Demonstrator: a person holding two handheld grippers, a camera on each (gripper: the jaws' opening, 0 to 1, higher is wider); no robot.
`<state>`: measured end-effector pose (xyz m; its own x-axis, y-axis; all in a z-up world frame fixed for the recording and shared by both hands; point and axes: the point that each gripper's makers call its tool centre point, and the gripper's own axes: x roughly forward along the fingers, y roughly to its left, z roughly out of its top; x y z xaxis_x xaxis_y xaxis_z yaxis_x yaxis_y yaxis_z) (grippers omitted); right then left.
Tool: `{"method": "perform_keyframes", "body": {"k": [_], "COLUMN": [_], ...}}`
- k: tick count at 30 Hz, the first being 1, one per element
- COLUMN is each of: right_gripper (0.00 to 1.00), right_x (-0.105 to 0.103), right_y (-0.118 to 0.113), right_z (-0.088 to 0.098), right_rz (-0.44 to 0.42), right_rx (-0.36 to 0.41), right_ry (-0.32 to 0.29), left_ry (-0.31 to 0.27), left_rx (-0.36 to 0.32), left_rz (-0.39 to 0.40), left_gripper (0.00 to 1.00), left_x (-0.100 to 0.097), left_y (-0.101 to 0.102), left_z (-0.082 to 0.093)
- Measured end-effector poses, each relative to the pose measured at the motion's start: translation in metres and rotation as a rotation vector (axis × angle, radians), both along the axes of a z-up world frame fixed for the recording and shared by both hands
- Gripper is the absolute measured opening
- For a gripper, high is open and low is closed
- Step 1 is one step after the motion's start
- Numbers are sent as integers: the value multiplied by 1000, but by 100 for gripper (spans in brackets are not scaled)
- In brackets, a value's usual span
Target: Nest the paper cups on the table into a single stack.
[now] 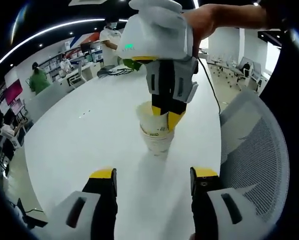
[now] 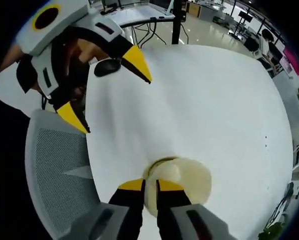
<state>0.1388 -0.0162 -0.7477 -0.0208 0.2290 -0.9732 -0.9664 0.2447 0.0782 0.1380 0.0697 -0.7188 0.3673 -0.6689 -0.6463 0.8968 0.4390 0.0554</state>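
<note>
In the left gripper view my left gripper (image 1: 153,182) stood spread wide, its two yellow-tipped jaws apart and grasping nothing, with bare white counter (image 1: 89,130) between them. Just ahead of it stood the stack of paper cups (image 1: 156,134) upright on the counter, one cup tilted into the one beneath. My right gripper (image 1: 165,116) came down on that stack from above, its jaws pinched close on the rim of the top cup, my hand (image 1: 209,20) behind it. To the right of the cups the counter's edge curved away, and a grey mesh chair (image 1: 254,150) stood hard against it; to the left the counter ran wide and open toward the far rim. In the right gripper view the left gripper (image 2: 109,95) hung open at the upper left, over the counter's (image 2: 214,100) near edge, with the mesh chair (image 2: 59,165) below it. My right gripper (image 2: 150,186) was clamped on the wall of the top paper cup (image 2: 187,182), one jaw inside and one outside. Rightward the counter lay open as far as its curved far edge.
</note>
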Motion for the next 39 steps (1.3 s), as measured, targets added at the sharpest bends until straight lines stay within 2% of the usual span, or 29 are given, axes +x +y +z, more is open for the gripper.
{"method": "perform_keyframes", "body": {"k": [10,15,23,27,30,34,39], "right_gripper": [12,22,34,41,46,53,58], "right_x": [0,2,8,14,12,14,10], "right_y": [-2,-2,-2,-8,-13,-17,-32], "right_z": [3,7,15,19,23,20,18], "right_rz": [-4,16,-15,-23,-14,-28,-60], "right_rx": [15,37,103,122,149,192,220], "right_ry": [-3,-12,-27,-49,-71,-91,-108], "left_ry": [1,1,1,-2,-3,-1,-2], "left_rx": [-1,-4,-6,-5,-3,5,10], "left_rz": [-8,-12,-28,-34,-39,-60,-66], "left_gripper": [58,58,58,58,58,60,62], "left_x": [3,1,3,3,12,5,12], "left_y": [-1,-6,-16,-20,-20,-28,-30], "left_z": [-5,-2,-3,-1,-8,-1,-2]}}
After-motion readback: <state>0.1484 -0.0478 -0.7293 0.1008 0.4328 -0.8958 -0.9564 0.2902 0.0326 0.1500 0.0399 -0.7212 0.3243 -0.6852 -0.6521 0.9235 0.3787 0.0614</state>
